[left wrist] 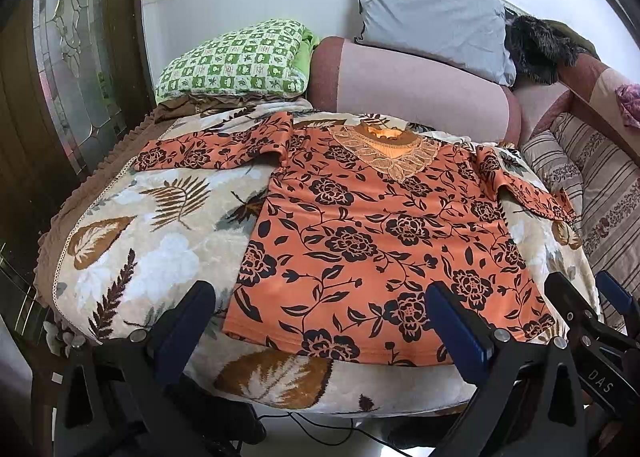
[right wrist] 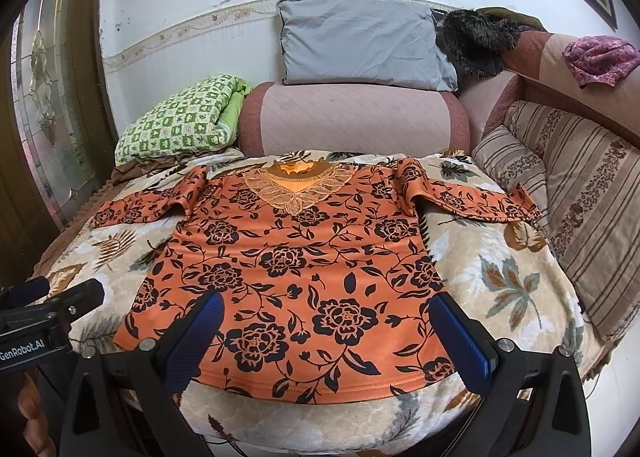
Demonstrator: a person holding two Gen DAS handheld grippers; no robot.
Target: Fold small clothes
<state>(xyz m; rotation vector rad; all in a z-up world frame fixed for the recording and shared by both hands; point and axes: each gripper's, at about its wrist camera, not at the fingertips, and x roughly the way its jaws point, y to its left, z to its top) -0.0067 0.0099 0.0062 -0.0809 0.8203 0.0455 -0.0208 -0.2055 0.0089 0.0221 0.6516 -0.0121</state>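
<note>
An orange top with black flowers [left wrist: 372, 241] [right wrist: 296, 269] lies flat, face up, on a leaf-patterned blanket [left wrist: 152, 249] [right wrist: 500, 277]. Its lace collar [left wrist: 392, 153] [right wrist: 298, 187] points away and both sleeves are spread sideways. My left gripper [left wrist: 320, 309] is open and empty just before the hem, over its left half. My right gripper [right wrist: 328, 317] is open and empty over the hem's middle. The right gripper also shows in the left wrist view [left wrist: 592, 297], and the left gripper in the right wrist view [right wrist: 52, 293].
A pink sofa back [right wrist: 352, 117] with a grey pillow [right wrist: 360, 45] stands behind the blanket. A green checked quilt [right wrist: 176, 121] lies at the back left. Striped cushions [right wrist: 580, 193] lie to the right. A glass door [right wrist: 44, 97] is at the left.
</note>
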